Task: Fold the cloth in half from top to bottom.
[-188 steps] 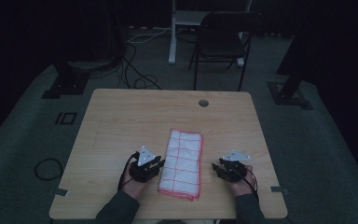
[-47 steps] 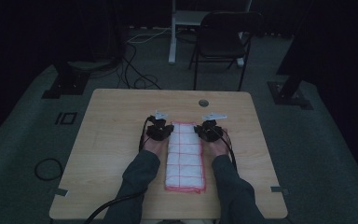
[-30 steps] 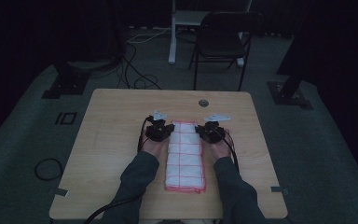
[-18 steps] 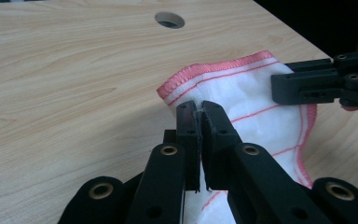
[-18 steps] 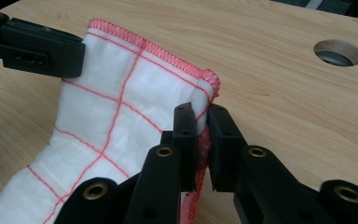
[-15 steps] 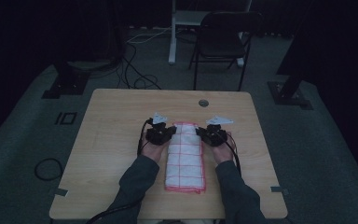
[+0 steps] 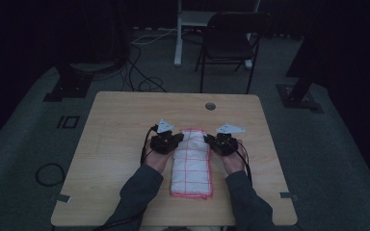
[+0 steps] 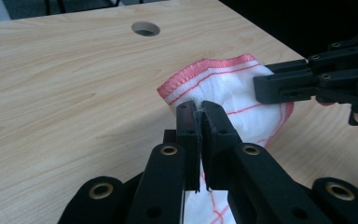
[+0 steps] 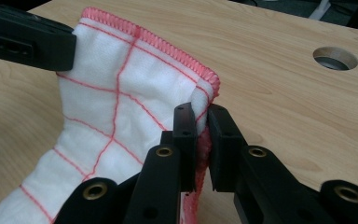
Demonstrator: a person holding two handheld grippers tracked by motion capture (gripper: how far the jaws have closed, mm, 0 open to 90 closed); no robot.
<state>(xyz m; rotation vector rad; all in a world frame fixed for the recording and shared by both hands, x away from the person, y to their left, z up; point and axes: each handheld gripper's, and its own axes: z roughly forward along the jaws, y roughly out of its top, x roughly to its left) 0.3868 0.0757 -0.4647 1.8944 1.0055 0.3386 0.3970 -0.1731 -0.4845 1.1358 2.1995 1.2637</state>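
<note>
- High view: the cloth point(image 7: 191, 163), white with red grid lines and a red hem, lies lengthwise on the desk point(image 7: 120, 125), on the person's side of the round hole point(image 7: 210, 106).
- The far end of the cloth is raised off the desk; the near end lies flat by the desk's near edge.
- The left claw point(image 7: 177, 139) is at the cloth's far left corner, the right claw point(image 7: 208, 140) at its far right corner, the cloth's width between them.
- Left gripper view: the left claw point(image 8: 198, 108) is pressed together, pinching the cloth point(image 8: 228, 91) just behind the hem; the right claw point(image 8: 261, 88) shows across the cloth.
- Right gripper view: the right claw point(image 9: 200, 112) pinches the hemmed corner of the cloth point(image 9: 121, 100), which sags away from the corner; the hole point(image 9: 335, 58) is beyond the cloth.
</note>
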